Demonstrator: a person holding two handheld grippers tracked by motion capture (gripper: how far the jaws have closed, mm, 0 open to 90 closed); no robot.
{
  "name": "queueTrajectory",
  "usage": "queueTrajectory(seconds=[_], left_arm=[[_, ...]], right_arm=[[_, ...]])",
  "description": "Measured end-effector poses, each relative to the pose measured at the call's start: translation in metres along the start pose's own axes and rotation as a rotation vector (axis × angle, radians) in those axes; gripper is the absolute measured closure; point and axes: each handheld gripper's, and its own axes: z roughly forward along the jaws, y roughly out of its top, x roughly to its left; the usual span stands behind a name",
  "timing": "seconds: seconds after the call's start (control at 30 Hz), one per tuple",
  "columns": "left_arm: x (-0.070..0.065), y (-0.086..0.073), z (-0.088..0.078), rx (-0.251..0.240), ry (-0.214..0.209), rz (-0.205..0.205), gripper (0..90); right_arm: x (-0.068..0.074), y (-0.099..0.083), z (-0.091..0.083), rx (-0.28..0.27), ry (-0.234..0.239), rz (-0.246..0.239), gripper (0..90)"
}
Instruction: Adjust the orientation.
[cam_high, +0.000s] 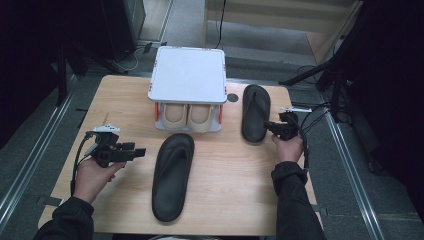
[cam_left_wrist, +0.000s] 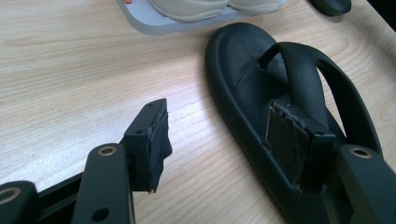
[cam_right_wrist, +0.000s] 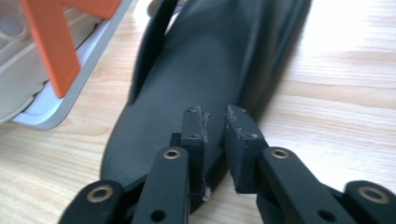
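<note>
Two black flip-flops on the tabletop (cam_high: 125, 100): one (cam_high: 173, 175) at lower centre, one (cam_high: 256, 112) at upper right beside the two-tier shoe rack (cam_high: 188, 75) holding beige shoes (cam_high: 187, 116). Right gripper (cam_high: 275, 128) at that sandal's heel rim, jaws narrowly apart, likely just letting go. Left gripper (cam_high: 141, 151) jaws wide apart, aimed at the nearer sandal, presumably for pickup.

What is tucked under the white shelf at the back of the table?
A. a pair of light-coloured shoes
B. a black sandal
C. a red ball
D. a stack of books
A: two beige shoes sit side by side under the white shelf; the black sandals lie out on the table.
</note>
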Motion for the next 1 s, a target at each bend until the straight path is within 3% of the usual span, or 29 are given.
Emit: queueTrajectory(seconds=[0.23,0.43,0.63,0.8,1.0], left_arm=[[0.001,-0.008,-0.008,-0.011,0.010,-0.018,39.7],[-0.002,-0.015,-0.011,-0.008,0.021,-0.023,39.6],[-0.003,-0.022,-0.014,-0.004,0.030,-0.030,39.6],[-0.004,-0.027,-0.016,0.000,0.036,-0.033,39.6],[-0.004,-0.031,-0.018,-0.006,0.047,-0.042,39.6]], right_arm=[[-0.012,0.008,-0.002,-0.033,-0.011,0.045,70.4],[-0.015,0.015,0.007,-0.026,-0.028,0.060,62.8],[-0.015,0.022,0.018,-0.023,-0.046,0.063,60.6],[-0.015,0.027,0.027,-0.024,-0.087,0.049,59.3],[-0.019,0.032,0.036,-0.023,-0.077,0.084,59.4]])
